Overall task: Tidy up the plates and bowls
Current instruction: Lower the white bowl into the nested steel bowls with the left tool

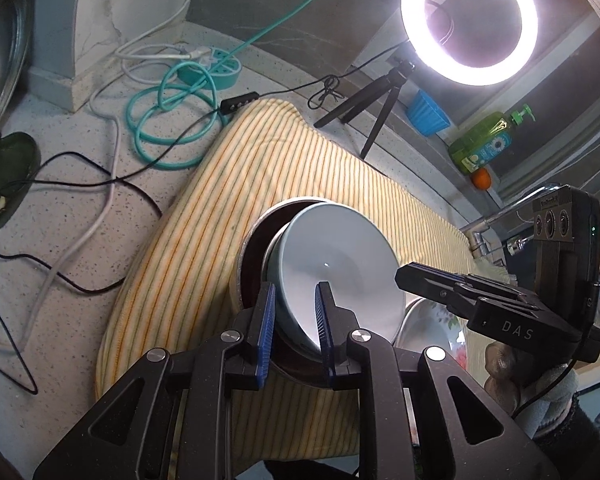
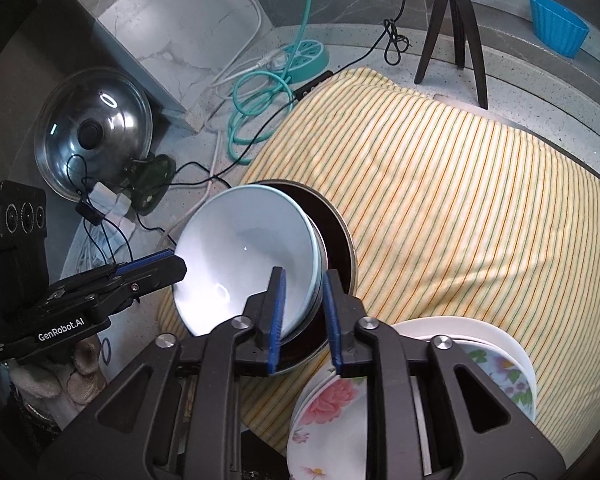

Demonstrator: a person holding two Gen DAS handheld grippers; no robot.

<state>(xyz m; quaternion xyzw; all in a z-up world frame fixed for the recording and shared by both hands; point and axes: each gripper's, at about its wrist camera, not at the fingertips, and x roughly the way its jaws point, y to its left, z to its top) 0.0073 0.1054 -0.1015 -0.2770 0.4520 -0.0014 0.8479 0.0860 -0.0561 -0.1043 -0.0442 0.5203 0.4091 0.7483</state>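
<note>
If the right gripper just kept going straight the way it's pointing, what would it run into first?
Most likely the rim of the pale blue bowl, which already sits between the right gripper's fingers. That bowl is nested in a dark metal bowl on the striped cloth. Depth is hard to judge here.

The left hand-held gripper (image 1: 296, 312) points steeply down, its blue pads (image 1: 267, 320) nipped close on the rim of the pale bowl (image 1: 340, 256). The right hand-held gripper (image 2: 304, 312) also tilts steeply down; its pads (image 2: 278, 312) straddle the opposite rim with a gap on the outer side, not pressing. A gloved hand (image 2: 80, 364) grips the left handle, another (image 1: 540, 396) the right.
</note>
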